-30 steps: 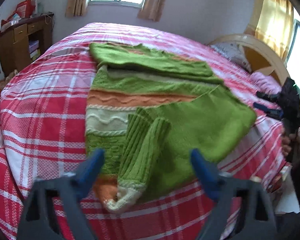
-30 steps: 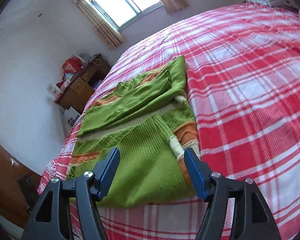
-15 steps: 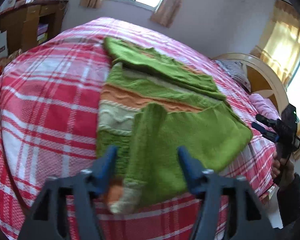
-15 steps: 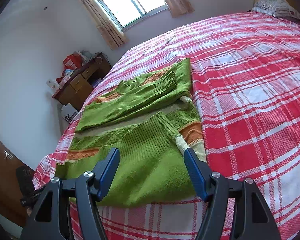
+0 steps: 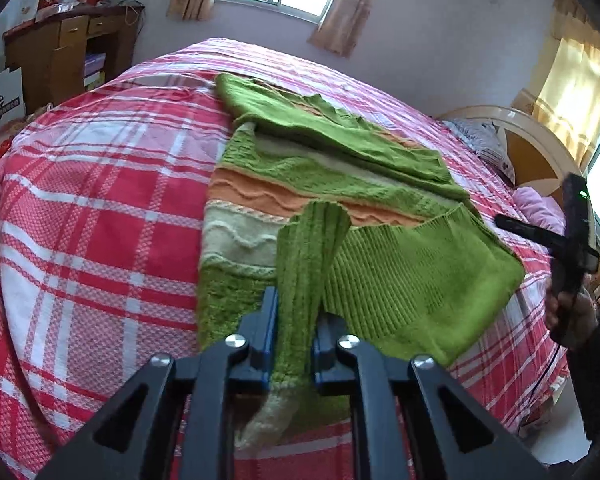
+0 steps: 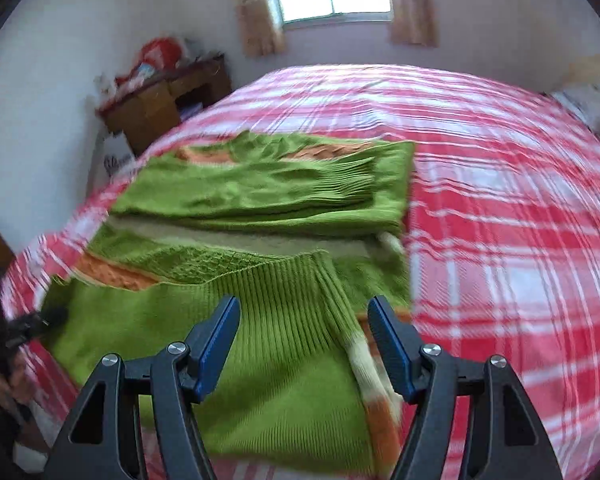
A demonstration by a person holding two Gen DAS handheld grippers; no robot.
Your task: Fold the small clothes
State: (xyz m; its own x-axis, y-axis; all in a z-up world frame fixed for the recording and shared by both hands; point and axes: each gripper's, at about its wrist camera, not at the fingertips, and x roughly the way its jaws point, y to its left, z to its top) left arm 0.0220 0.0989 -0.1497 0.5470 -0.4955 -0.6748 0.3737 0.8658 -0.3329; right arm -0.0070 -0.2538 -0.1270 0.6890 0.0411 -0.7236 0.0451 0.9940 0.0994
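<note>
1. The green sweater [image 5: 340,200] lies on the plaid bed [image 5: 100,220], its long axis running away from the left wrist camera.
2. The left gripper [image 5: 294,344] pinches the sleeve [image 5: 308,264], which stretches toward the sweater's middle.
3. The right gripper [image 6: 304,344] hovers spread wide above it.

Ribbed knit wool sweater [image 5: 340,208], woven checked cotton bedspread [image 5: 92,216], wooden desk [image 5: 68,52]

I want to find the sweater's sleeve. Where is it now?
In the left wrist view, the sleeve is low and central, pinched in the left gripper, lying over the green sweater on the plaid bed.
</note>
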